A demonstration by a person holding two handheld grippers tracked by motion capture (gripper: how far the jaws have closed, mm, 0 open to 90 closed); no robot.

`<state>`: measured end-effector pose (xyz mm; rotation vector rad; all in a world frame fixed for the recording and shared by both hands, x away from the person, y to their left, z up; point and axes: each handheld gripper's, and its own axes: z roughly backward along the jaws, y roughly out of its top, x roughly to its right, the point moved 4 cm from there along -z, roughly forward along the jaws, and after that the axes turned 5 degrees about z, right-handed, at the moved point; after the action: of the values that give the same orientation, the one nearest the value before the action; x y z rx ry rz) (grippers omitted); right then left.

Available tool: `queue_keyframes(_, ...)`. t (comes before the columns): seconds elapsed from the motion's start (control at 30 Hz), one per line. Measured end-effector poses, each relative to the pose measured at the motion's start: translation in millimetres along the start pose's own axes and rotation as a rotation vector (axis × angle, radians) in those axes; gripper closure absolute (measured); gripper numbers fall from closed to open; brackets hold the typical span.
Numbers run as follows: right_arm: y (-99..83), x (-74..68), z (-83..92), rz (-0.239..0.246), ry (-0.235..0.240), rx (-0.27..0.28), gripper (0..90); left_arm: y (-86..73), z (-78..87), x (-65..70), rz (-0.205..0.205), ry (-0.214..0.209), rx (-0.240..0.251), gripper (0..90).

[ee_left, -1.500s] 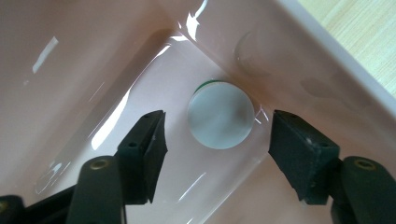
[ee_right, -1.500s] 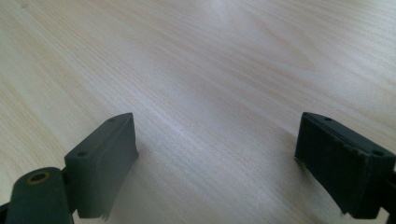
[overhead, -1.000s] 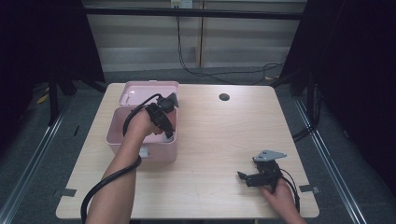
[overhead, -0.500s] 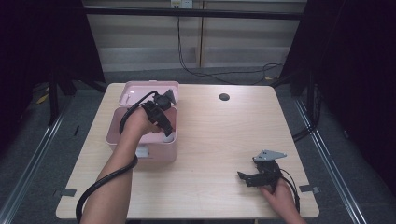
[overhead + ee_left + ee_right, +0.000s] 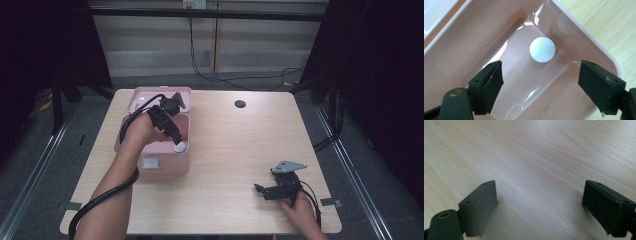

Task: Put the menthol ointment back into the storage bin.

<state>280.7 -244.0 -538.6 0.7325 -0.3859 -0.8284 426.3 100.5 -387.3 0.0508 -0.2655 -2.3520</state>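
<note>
Left gripper [image 5: 540,82] spread wide above one white ball [image 5: 542,49] in the pink box [image 5: 165,162].

Its fingers [image 5: 489,85] had just been opening and gripped nothing; the single ball lay in the box's corner, centre-left of the high view. The right gripper [image 5: 260,189] rested released on the bench [image 5: 235,150], lower right.

Right claw [image 5: 539,207] w/ both black jaws spread wide apart, nothing btwn them (pads a bit worn at edges), low over bare light-wood table [image 5: 529,152].
</note>
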Motion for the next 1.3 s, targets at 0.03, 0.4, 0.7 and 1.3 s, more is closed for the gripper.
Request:
queue_keyframes(0.03, 0.0, 0.1, -0.1, 0.002, 0.000, 0.001, 12.1, -1.2, 1.2, 0.2, 0.001, -0.001, 0.000, 19.6)
queue_keyframes(0.4, 0.0, 0.2, -0.2, 0.003, 0.000, 0.003, 12.1, -20.2, 17.9, -1.1, 0.002, 0.000, 0.020, 19.4)
queue_keyframes(0.7, 0.0, 0.2, -0.2, 0.003, 0.000, 0.002, 12.1, -37.4, 28.2, -3.6, 0.011, -0.006, 0.035, 19.4)
queue_keyframes(1.3, 0.0, 0.2, -0.2, 0.003, 0.000, 0.002, 12.1, -71.7, 47.9, -2.5, -0.004, 0.001, 0.070, 19.5)
